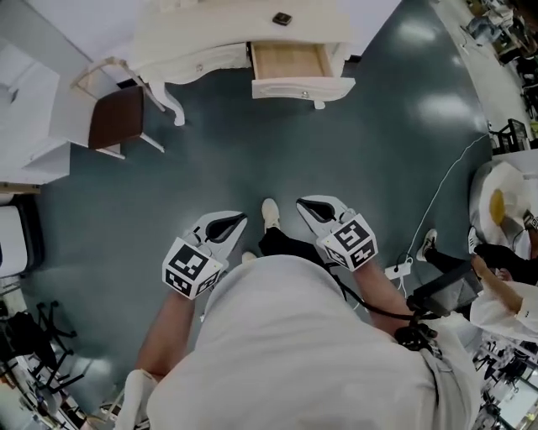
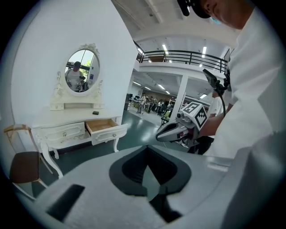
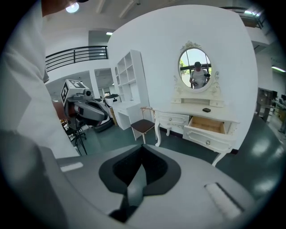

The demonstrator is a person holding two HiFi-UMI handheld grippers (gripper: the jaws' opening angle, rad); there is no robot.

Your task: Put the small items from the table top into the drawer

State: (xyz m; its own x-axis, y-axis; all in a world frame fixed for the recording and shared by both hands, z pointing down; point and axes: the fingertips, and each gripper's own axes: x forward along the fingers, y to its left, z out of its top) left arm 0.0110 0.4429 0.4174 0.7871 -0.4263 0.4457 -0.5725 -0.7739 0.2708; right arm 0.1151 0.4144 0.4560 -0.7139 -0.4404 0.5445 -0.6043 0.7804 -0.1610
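A small dark item lies on the top of the white dressing table, far ahead of me. Below it the table's drawer stands pulled out, and its wooden inside shows nothing in it. The same item and drawer show in the right gripper view, and the drawer in the left gripper view. My left gripper and right gripper are held close to my body over the floor, well short of the table. Both are shut with nothing in them.
A brown-seated chair stands left of the table. A white shelf unit is further left by the wall. Another person and equipment are at the right edge. A cable runs across the dark green floor there.
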